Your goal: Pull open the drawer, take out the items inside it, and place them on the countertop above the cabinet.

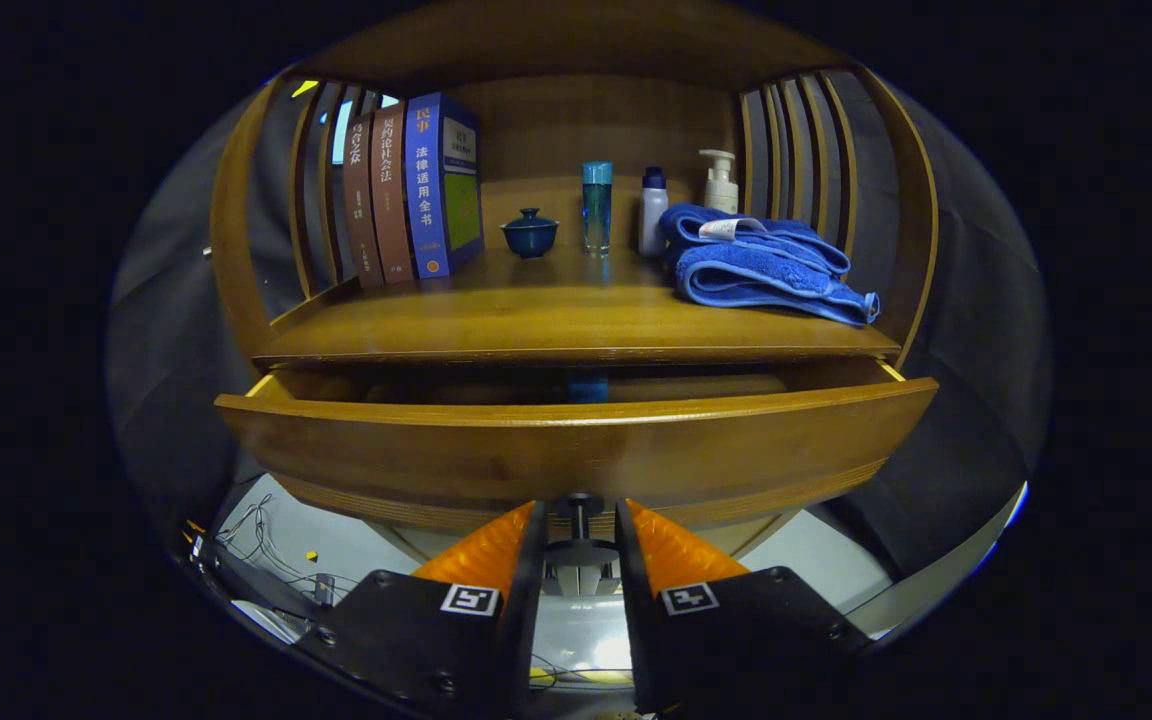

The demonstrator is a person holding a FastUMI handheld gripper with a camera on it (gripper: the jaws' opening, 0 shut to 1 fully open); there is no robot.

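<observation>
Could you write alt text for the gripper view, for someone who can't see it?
The gripper holds its jaws around the knob of a partly open wooden drawer. On the countertop above stand books, a lidded cup, bottles and folded blue towels.

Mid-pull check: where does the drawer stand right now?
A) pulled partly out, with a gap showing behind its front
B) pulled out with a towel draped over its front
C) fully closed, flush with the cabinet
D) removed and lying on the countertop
A: the drawer front sits forward of the countertop edge with a dark gap behind it, and the gripper has its fingers closed around the knob.
</observation>
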